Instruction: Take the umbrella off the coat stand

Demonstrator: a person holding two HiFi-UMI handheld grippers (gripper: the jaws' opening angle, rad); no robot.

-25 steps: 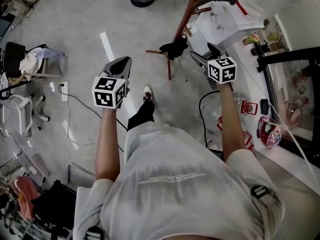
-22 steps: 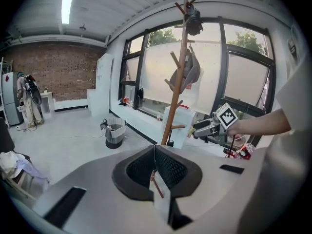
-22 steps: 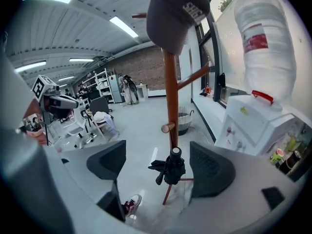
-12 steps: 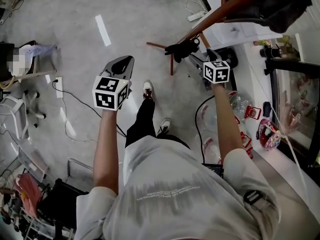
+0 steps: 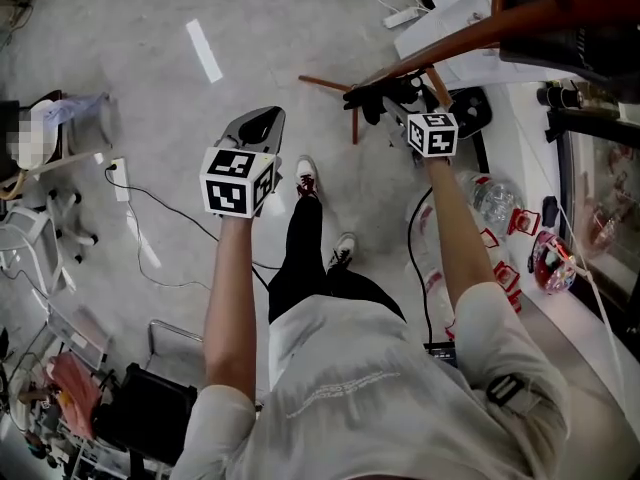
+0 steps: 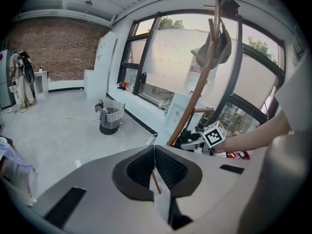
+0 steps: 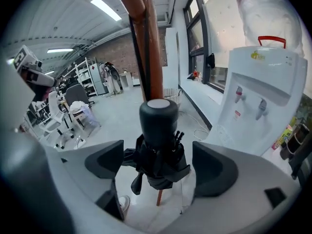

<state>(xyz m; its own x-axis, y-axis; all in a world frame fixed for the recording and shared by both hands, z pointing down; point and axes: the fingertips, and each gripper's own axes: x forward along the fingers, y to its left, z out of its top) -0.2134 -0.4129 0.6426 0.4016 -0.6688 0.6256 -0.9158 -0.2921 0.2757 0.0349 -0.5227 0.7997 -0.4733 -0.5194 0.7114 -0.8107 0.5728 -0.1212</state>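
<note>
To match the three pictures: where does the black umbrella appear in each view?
Head view: umbrella, upper right of centre, ahead of the right gripper.
Left gripper view: small, right of centre, beside that gripper.
Right gripper view: centre, untouched between jaws that have just been opening.
Shared landmark: the brown coat stand.

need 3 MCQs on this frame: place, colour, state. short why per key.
1. Where is the folded umbrella? A) between the jaws of the right gripper B) on a shelf C) in a drawer
2. Umbrella colour? A) red B) black C) yellow
3. Jaws of the left gripper? A) wide apart B) clamped on a cable C) together, empty
Key: 1 A, it sits between pads that don't touch it, jaws having just been opening; 2 B, canopy and handle black; 3 C, pads meet on nothing.
</note>
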